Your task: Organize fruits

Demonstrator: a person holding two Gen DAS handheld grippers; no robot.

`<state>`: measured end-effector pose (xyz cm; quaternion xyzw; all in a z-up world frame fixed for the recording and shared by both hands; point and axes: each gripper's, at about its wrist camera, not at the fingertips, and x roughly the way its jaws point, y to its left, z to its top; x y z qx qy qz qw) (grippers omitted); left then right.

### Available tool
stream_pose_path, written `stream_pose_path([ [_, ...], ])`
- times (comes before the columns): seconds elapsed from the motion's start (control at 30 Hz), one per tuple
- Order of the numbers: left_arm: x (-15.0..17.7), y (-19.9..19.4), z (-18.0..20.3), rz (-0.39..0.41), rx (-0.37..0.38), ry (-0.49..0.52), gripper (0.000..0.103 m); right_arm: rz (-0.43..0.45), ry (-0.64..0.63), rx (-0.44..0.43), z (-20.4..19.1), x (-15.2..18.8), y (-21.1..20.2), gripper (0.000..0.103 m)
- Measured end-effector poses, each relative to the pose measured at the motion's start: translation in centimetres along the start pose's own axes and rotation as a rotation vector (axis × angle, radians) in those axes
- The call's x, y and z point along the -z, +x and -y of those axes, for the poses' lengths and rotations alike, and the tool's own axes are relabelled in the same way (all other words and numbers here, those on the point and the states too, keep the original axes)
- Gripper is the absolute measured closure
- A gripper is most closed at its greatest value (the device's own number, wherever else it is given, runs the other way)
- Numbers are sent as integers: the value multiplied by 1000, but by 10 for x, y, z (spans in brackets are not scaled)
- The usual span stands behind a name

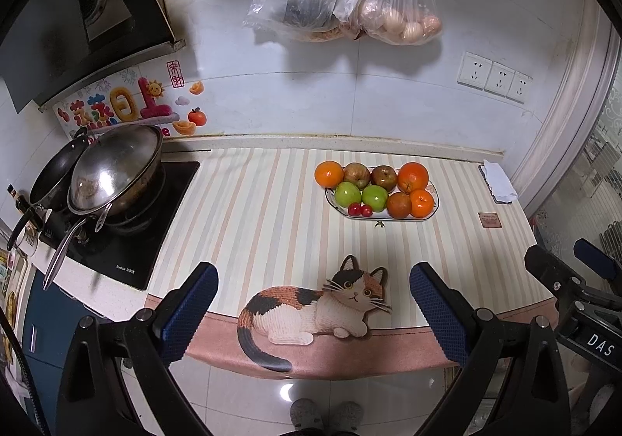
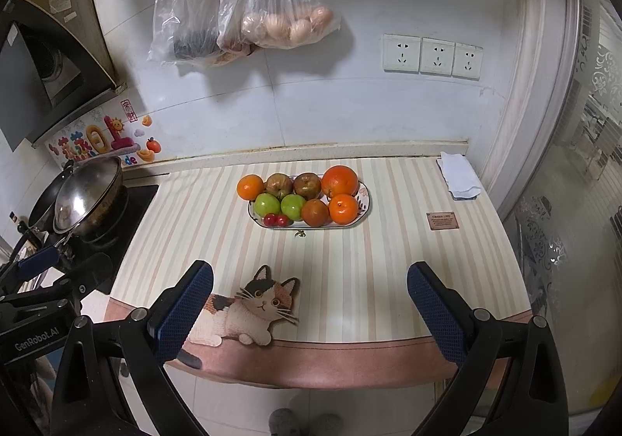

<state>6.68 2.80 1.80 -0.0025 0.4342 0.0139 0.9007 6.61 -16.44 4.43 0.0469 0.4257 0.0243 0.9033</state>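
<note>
Both grippers hung over the counter's near edge, the left gripper [image 1: 313, 303] and right gripper [image 2: 310, 305] each with fingers spread wide and empty. Well beyond them, an oval plate [image 1: 434, 208] on the striped mat [image 1: 272, 226] held oranges [image 1: 413, 176], apples [image 1: 348, 195] and two cherries [image 1: 360, 209].
</note>
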Motion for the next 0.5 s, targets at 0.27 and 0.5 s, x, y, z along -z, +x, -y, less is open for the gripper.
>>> stream_pose_path([
  [0.27, 3, -2, -2, 2, -2, -7, 2, 1, -2, 1, -1, 1, -1, 1],
  [0.5, 4, -3, -2, 9, -2, -8, 2, 3, -8, -3, -1, 2, -2, 1],
])
